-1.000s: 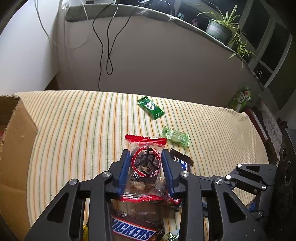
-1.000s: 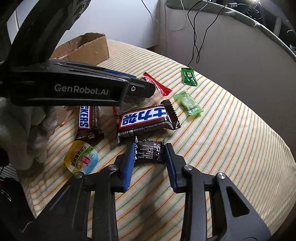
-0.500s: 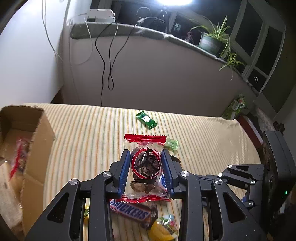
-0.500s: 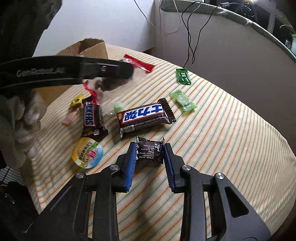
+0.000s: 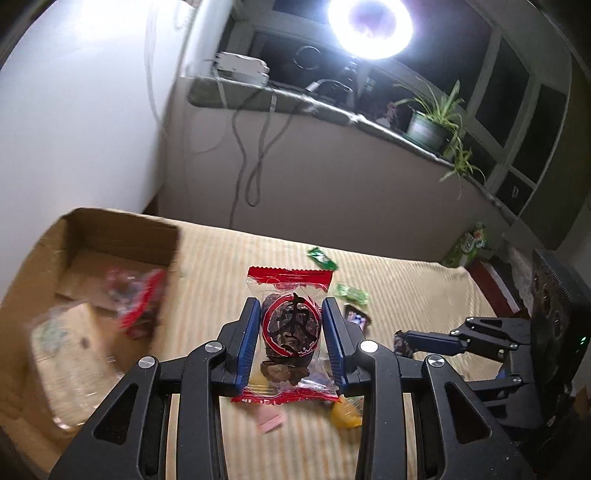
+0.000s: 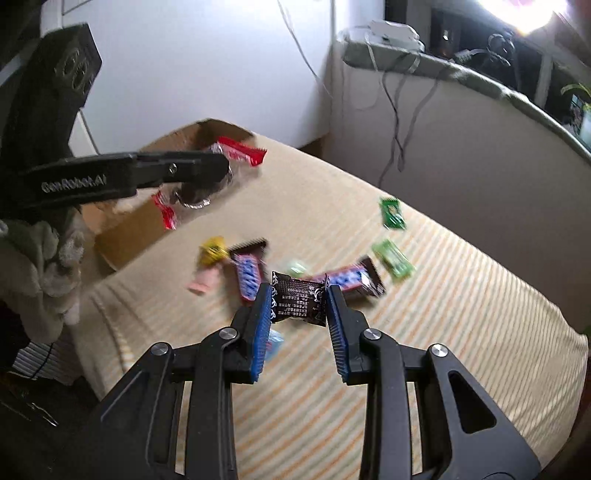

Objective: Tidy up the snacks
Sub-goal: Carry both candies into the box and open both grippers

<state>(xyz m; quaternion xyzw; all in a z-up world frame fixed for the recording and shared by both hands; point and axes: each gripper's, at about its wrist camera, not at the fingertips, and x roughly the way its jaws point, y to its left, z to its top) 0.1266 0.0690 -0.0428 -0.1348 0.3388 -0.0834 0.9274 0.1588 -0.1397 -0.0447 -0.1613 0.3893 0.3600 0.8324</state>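
Observation:
My left gripper [image 5: 291, 328] is shut on a clear snack packet with red ends [image 5: 290, 332], held in the air near the open cardboard box [image 5: 110, 236]. From the right wrist view that packet [image 6: 236, 155] hangs over the box [image 6: 129, 232]. My right gripper [image 6: 298, 301] is shut on a small dark brown wrapped snack [image 6: 298, 301], lifted above the striped cloth [image 6: 443, 332]. On the cloth lie two Snickers bars [image 6: 249, 271] [image 6: 351, 280], two green candies [image 6: 392, 213] [image 6: 393, 258], a yellow candy [image 6: 212, 251] and a pink one [image 6: 202, 280].
The box holds a red packet [image 5: 142, 299] and a pale pack [image 5: 70, 347]. A gloved hand [image 6: 48, 266] holds the left gripper. Behind the table stand a low wall with hanging cables [image 5: 255, 162], a potted plant [image 5: 432, 122] and a bright lamp [image 5: 369, 22].
Both grippers rose off the cloth with their snacks. The left gripper carried the red-ended packet left toward the box, which now fills more of its view.

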